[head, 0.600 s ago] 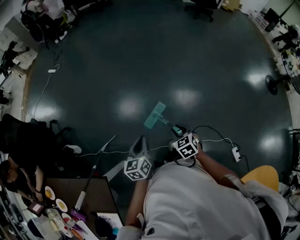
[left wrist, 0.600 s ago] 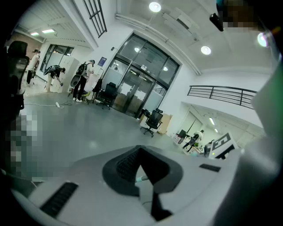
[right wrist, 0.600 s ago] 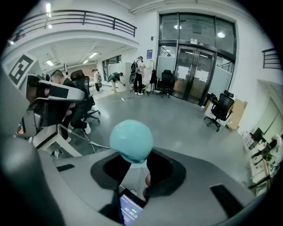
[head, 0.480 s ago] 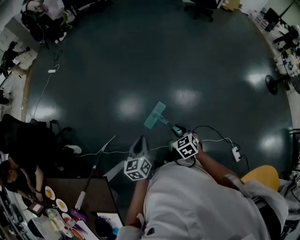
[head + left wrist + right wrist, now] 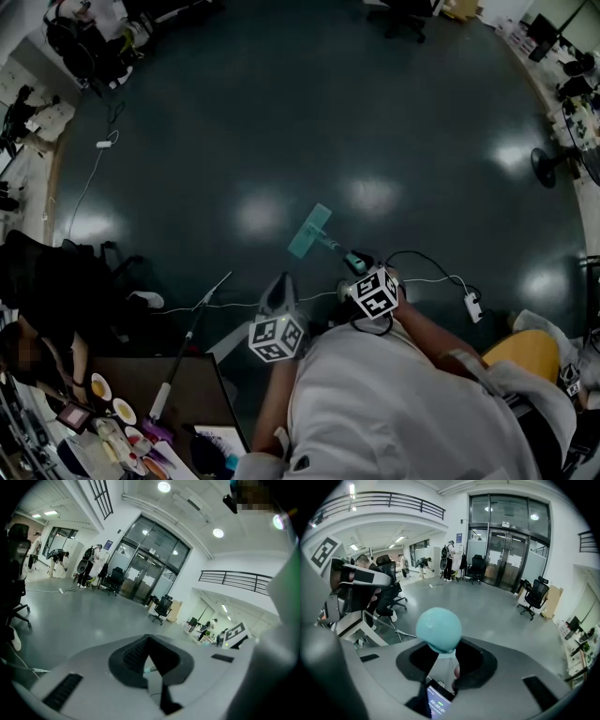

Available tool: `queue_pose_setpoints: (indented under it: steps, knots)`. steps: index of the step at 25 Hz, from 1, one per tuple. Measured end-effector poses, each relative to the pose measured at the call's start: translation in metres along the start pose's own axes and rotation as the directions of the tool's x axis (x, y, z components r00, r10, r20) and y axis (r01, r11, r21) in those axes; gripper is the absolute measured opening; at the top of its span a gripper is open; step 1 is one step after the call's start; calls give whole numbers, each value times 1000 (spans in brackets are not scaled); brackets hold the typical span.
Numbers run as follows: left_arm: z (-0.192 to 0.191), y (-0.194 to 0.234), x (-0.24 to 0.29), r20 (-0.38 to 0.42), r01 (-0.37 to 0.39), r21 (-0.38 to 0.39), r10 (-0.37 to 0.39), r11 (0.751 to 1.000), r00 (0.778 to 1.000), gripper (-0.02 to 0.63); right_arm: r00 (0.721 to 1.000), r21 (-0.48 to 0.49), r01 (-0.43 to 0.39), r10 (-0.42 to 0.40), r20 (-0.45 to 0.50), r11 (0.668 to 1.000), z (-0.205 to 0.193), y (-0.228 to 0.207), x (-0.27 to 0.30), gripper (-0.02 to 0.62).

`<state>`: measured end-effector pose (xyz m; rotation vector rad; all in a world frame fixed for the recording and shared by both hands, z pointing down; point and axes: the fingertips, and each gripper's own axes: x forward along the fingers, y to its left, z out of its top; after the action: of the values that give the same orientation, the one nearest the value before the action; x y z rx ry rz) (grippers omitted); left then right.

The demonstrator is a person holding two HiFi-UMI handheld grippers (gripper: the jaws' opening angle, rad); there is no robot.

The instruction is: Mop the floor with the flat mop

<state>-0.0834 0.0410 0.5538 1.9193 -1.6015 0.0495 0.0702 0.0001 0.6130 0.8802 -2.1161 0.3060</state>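
In the head view the flat mop's teal head point(image 5: 309, 231) lies on the dark floor, and its handle point(image 5: 330, 244) slants back toward me. My right gripper point(image 5: 360, 266) is shut on the upper end of that handle. In the right gripper view the handle's round teal end point(image 5: 438, 630) stands up out of my right gripper point(image 5: 446, 667). My left gripper point(image 5: 278, 291) points forward left of the handle and apart from it. Its jaws meet at the tips with nothing held point(image 5: 149, 641). A short bit of the handle point(image 5: 150, 669) shows through the wedge below them.
A white cable and power strip point(image 5: 472, 307) lie on the floor right of my right gripper. A yellow chair point(image 5: 525, 352) is at the lower right. A dark table point(image 5: 192, 380) with dishes and a seated person point(image 5: 37, 352) are at the lower left. A fan point(image 5: 548, 169) stands at the right.
The mop and both grippers keep their places. Only something pale near the yellow chair at the right edge has shifted.
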Motion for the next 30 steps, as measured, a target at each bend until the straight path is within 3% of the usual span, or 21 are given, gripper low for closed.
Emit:
queue_pose_setpoints:
  steps: [4,9,14,17,23,30]
  knots:
    - [-4,0,-2,-7,-1,1,1,1000,1000,2,999,-26,-7,6,-32,1000,-32,-13,-13,115]
    - [-12,4,-1,-29,-10,-4,10,1000,1000,2,996,29,1,1,-87,1000,-100,-40,-36,115]
    - [-18,5,6,-61,-16,-11,15,1000,998,2,1000,61,8,-6,-27,998,-131,-44,-41,115]
    - [-20,8,10,-76,-26,-18,24,999,997,2,1000,72,9,-11,25,997,-114,-41,-26,115]
    - [-21,12,7,-83,-55,-24,53,998,995,2,990,24,-30,26,138,999,-33,-33,46,115]
    - [-21,29,-11,-93,-120,-22,117,993,989,2,994,78,-28,19,108,997,28,-29,180,115]
